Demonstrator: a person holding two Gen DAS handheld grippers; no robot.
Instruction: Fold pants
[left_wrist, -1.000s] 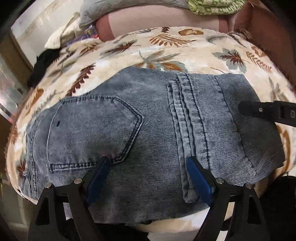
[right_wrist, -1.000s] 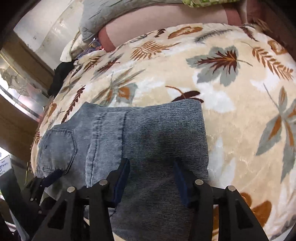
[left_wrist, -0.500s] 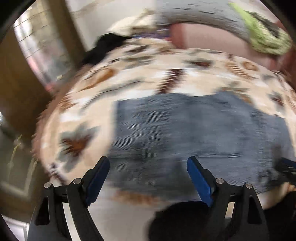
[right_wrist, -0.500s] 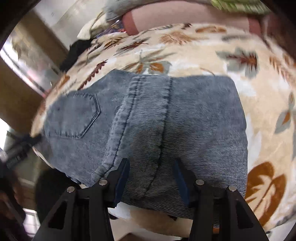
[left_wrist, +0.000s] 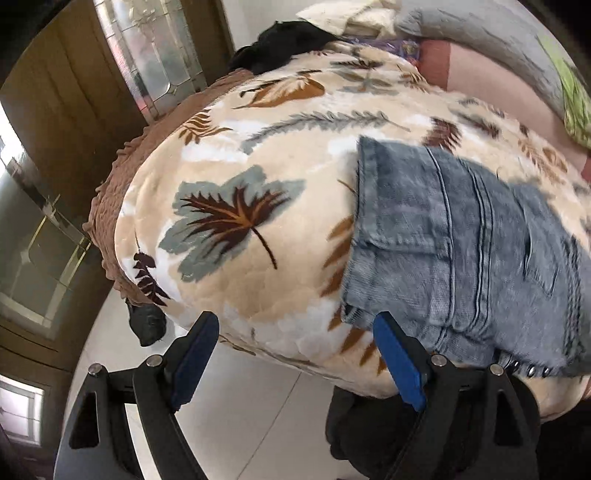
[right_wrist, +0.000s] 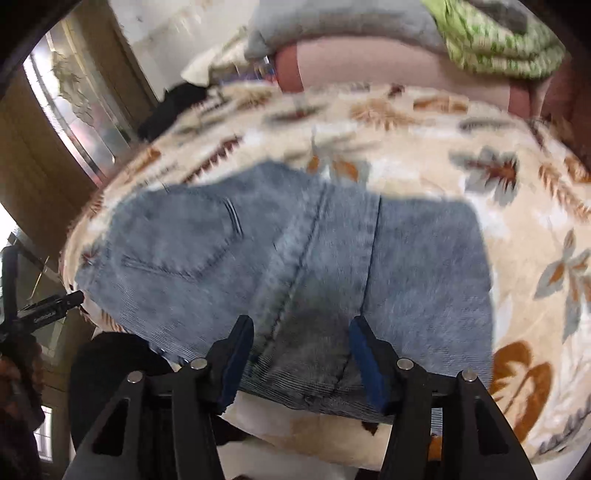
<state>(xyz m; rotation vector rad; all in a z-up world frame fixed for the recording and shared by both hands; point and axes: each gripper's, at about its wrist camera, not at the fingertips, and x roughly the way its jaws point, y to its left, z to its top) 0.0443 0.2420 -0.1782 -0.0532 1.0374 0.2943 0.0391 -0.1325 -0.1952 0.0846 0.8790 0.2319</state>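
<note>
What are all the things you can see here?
Jeans: one pair, faded blue, folded flat on the blanket.
Blanket: one, cream with brown and grey leaves, covering the bed.
Black cloth: one, black, at the blanket's far edge.
Green cloth: one, green patterned, at the far right on a grey cover.
Floor: white tiles, below the bed.
Left gripper: black with blue pads, open, empty.
Right gripper: black with blue pads, jaws opening over the jeans.

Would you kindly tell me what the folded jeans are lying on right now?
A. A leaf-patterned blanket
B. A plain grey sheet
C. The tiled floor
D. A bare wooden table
A: the jeans lie flat on the cream blanket printed with brown and grey leaves, which shows on all sides of them.
</note>
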